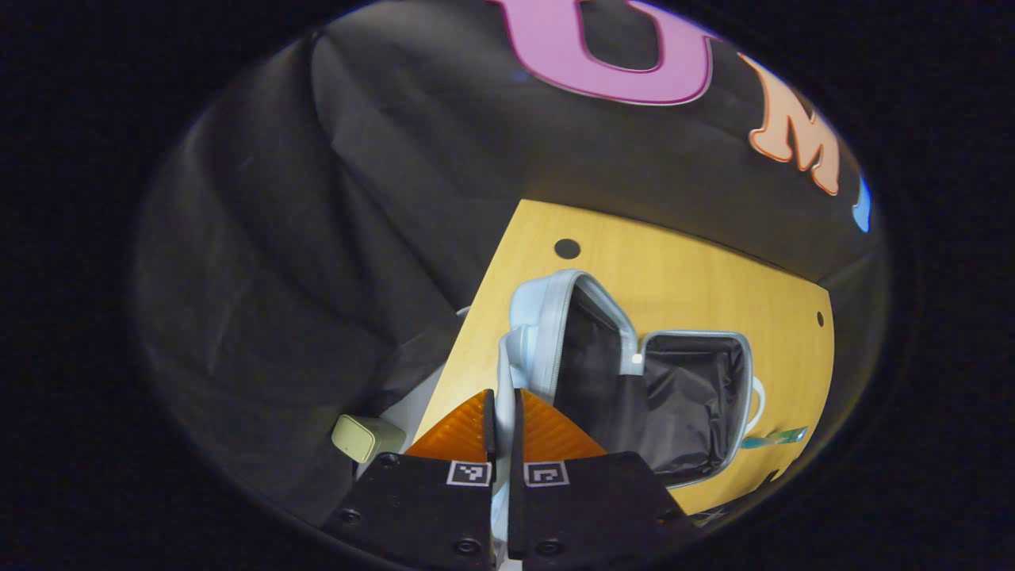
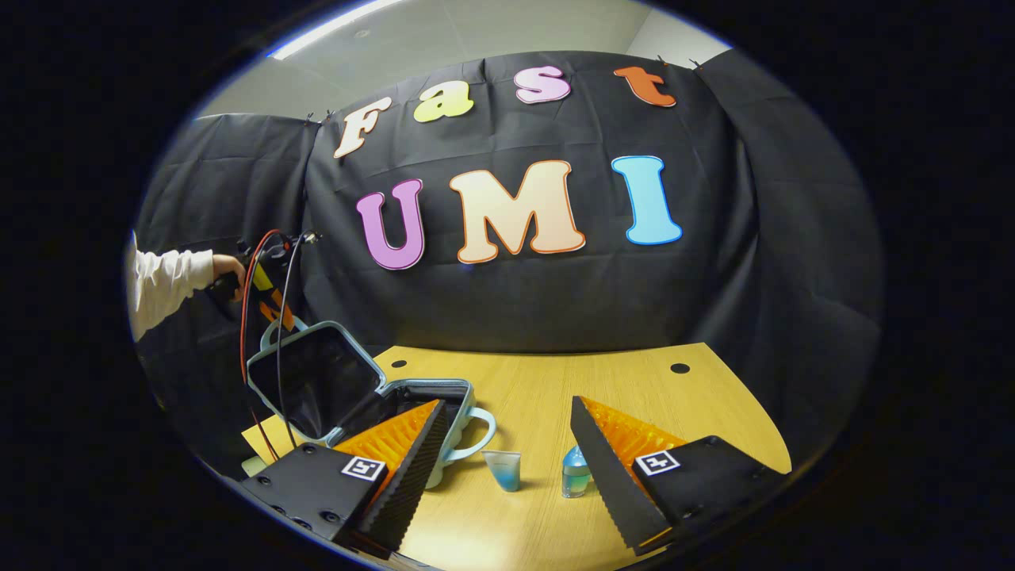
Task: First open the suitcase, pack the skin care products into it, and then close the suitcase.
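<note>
**Suitcase open, products on the desk**

The suitcase (image 2: 381, 396) lies open on the desk (image 2: 603, 381). The left tool (image 1: 503, 404) is narrowed on its lid edge (image 1: 547, 333). The right tool (image 2: 507, 444) is spread wide, with a tube (image 2: 503, 469) and a small bottle (image 2: 576, 472) between its fingers, untouched.

Pale blue suitcase (image 2: 444, 392), black lining; yellowish wood table (image 2: 555, 381); blue-tinted tube (image 2: 503, 469); bottle (image 2: 576, 471) seemingly blue-green.

Right gripper (image 2: 507, 432): fingers standing wide apart, gripping nothing.
Light-blue hard-shell suitcase (image 2: 373, 388): lying open on wooden table (image 2: 634, 381), lid tilting up.
Small blue tube (image 2: 503, 469), clear blue-capped bottle (image 2: 576, 472): standing between fingers.
Left gripper (image 2: 270, 297): a hand holding it at lid's top edge.
</note>
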The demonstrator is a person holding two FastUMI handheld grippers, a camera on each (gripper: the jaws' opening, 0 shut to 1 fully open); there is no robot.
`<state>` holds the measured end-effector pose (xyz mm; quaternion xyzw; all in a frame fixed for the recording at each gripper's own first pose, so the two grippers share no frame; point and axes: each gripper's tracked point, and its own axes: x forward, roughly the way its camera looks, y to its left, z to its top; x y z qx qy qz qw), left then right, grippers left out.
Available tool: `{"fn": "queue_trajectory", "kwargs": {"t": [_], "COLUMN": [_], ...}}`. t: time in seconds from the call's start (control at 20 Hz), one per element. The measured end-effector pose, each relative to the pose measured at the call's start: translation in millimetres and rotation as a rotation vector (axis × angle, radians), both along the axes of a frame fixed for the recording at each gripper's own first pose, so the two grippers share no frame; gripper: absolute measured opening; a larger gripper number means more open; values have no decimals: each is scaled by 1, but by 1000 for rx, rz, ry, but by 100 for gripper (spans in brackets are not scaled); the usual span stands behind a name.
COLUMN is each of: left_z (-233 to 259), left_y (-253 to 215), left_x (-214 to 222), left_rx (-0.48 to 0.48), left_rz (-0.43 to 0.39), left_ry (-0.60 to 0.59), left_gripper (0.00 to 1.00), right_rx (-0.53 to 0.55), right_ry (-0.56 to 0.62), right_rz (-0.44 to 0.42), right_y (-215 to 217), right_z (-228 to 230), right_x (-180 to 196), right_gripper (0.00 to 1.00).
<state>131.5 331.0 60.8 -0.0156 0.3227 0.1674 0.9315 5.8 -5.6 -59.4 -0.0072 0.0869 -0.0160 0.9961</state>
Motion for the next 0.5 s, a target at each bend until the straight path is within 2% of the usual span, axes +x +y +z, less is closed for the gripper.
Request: {"fn": "queue_trajectory", "kwargs": {"t": [0.25, 0.35, 0.5], "left_z": [-59, -86, -116], "left_y": [65, 77, 88], "left_x": [-3, -3, 0], "left_rx": [-151, -187, -186], "left_rz": [36, 11, -34], "left_ry": [18, 30, 57], "left_gripper": [1, 1, 3], "right_rx": [49, 67, 84], "right_ry": [12, 15, 1], "right_rz": [-6, -21, -40], "right_y": [22, 27, 33], "right_z": [0, 0, 2], "right_x": [2, 1, -1], "right_gripper": [98, 98, 98]}}
